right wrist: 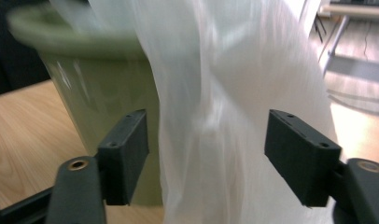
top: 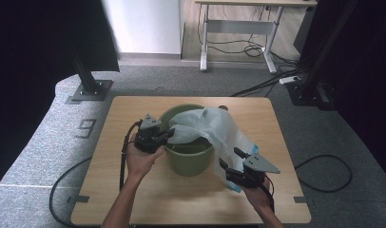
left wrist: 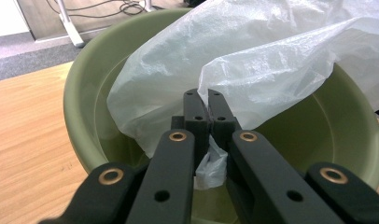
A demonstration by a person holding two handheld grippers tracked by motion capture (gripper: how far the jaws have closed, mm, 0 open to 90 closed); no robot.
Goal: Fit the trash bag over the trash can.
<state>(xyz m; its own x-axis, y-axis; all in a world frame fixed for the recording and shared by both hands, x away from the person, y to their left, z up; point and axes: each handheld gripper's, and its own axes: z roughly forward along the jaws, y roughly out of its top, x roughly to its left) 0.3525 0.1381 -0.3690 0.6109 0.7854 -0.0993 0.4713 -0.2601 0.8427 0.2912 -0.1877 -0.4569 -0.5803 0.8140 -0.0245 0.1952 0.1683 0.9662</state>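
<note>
Over the round green plastic bucket (top: 188,154) we pinch a crinkly translucent bag (top: 219,126) with our left gripper (top: 169,134) (jaws closed); our right gripper (top: 232,159) gapes wide around it.

The left hand (top: 141,159) comes in from six o'clock on a bare forearm and holds the left gripper (top: 170,135) pointing toward three o'clock, its fingers (left wrist: 197,109) pressed together with a thin fold pinched between them. The right hand (top: 257,194) enters from the lower right, angled toward eleven o'clock; the right gripper (top: 230,158) has its fingers (right wrist: 127,154) spread wide apart, level with each other.
</note>
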